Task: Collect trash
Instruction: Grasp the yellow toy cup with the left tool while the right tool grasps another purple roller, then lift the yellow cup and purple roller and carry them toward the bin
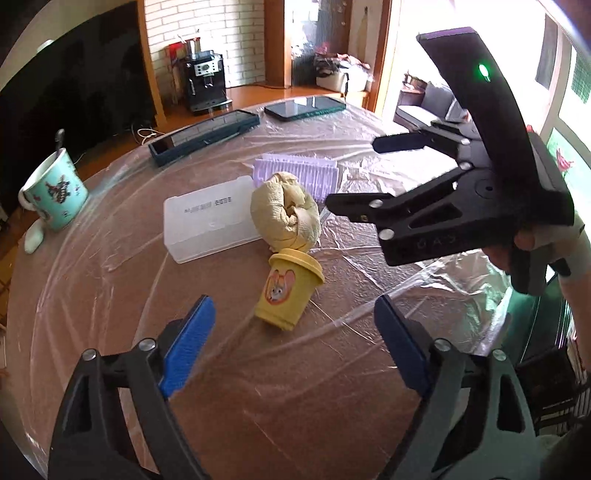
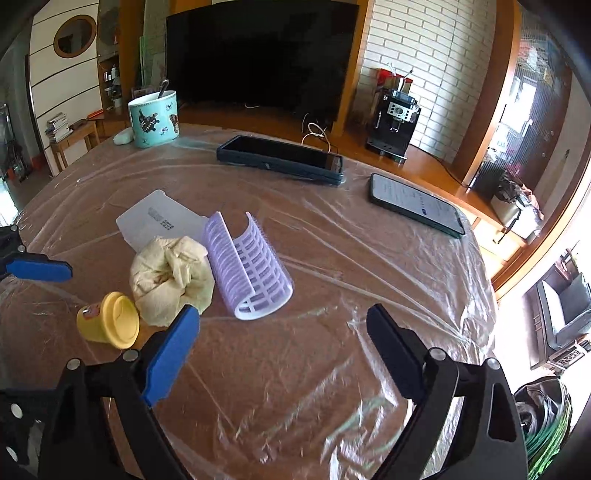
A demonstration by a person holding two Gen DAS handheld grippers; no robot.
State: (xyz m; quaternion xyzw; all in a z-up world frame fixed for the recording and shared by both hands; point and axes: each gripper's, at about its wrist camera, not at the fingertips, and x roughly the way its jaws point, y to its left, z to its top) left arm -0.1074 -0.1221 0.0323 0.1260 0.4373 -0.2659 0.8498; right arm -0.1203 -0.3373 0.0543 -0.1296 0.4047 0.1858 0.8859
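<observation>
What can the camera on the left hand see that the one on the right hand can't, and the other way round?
Only the left camera shows the right tongs whole, open and empty, with the hand holding them, and the mouse picture on the yellow cup.

Only the right camera shows the full black television, the oval mirror and the inside of the purple curved grid.

Both show the plastic-covered table, crumpled yellow tissue, white box, mug, two phones and the coffee machine.
</observation>
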